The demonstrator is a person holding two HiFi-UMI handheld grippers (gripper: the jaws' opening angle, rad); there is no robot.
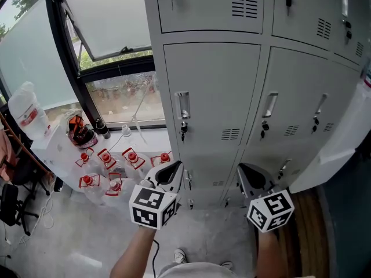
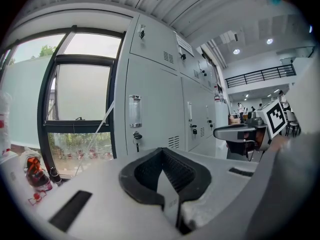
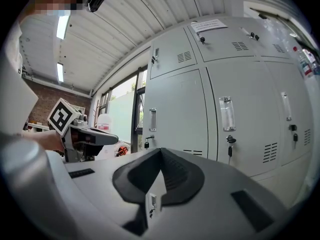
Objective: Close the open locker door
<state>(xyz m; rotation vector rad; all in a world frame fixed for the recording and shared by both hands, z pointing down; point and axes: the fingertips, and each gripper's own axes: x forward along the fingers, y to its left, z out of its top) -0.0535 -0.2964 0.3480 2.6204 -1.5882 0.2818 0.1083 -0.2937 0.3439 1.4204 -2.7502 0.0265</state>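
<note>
Now stands before a bank of grey lockers (image 1: pixel 214 97) and looks steeply down at them. Holds the left gripper (image 1: pixel 170 171) low in front of the lower row, with its jaws pressed together and nothing between them. Holds the right gripper (image 1: pixel 250 178) beside it, a little apart, also with the jaws fully together and empty. Faces closed, flat doors here, each with a handle and a small key (image 1: pixel 183 131) below. Finds the open locker door (image 1: pixel 342 135) at the far right, as a pale panel swung out from the bank, near the right gripper but not touching it; probably belongs to the right column, though cut by the picture edge. Has at the left a dark-framed window (image 1: pixel 110 25) and, below it, clear bottles with red caps (image 1: pixel 132 157).
</note>
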